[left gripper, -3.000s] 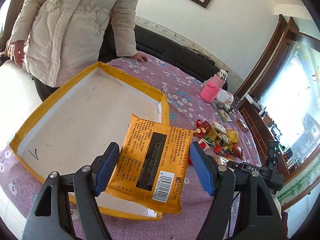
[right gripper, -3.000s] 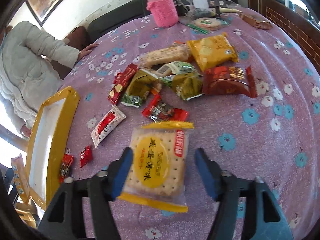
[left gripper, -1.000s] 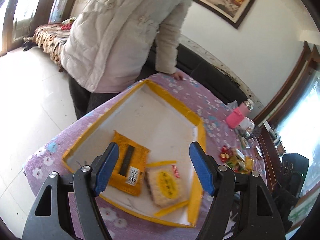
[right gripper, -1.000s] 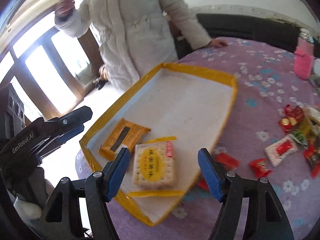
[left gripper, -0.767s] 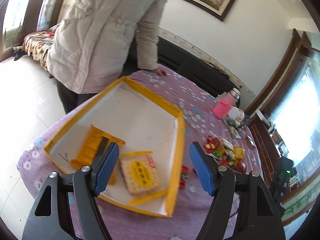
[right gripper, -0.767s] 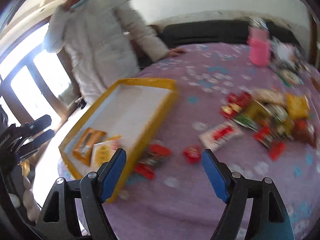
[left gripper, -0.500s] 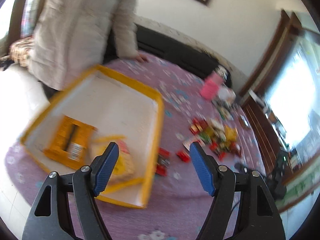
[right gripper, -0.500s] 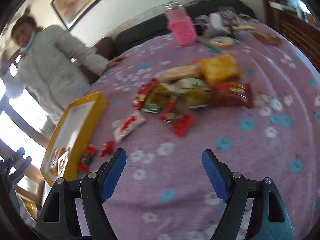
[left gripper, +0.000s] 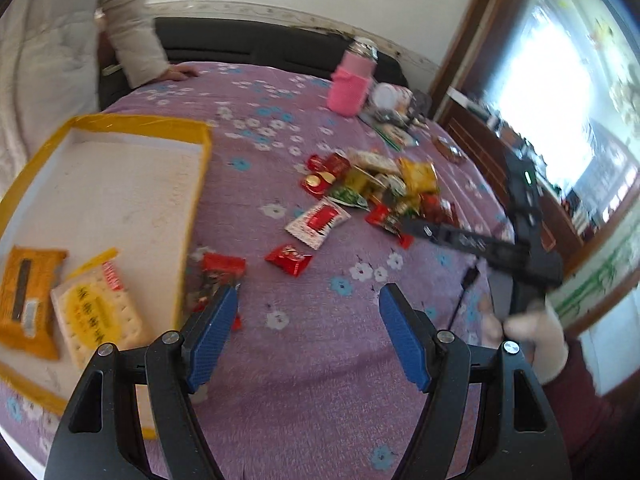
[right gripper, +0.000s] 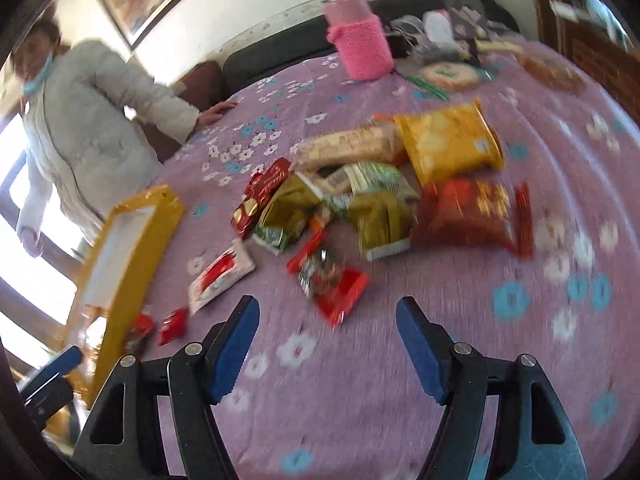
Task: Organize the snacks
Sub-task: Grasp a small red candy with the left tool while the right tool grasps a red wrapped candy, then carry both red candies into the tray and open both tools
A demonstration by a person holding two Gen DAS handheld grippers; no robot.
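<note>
A yellow-rimmed white tray point(left gripper: 200, 184) lies at the left of the purple flowered table. In it are an orange snack pack point(left gripper: 26, 296) and a clear cracker pack point(left gripper: 96, 312). A pile of snack packs point(left gripper: 384, 184) lies mid-table; it also shows in the right wrist view point(right gripper: 384, 192). Small red packs point(left gripper: 289, 258) lie between the tray and the pile. My left gripper point(left gripper: 306, 332) is open and empty above the table, right of the tray. My right gripper point(right gripper: 326, 344) is open and empty, just short of a red pack point(right gripper: 336, 284); it appears in the left wrist view point(left gripper: 472, 240).
A pink-sleeved bottle point(right gripper: 358, 40) and clutter point(right gripper: 452, 40) stand at the far edge. A person in a white coat point(right gripper: 80, 120) stands at the far left with a hand on the table. A dark sofa point(left gripper: 240, 48) runs behind.
Both grippers left the orange pack and the cracker pack in the tray. They have swung right, away from the tray and over to the loose snacks.
</note>
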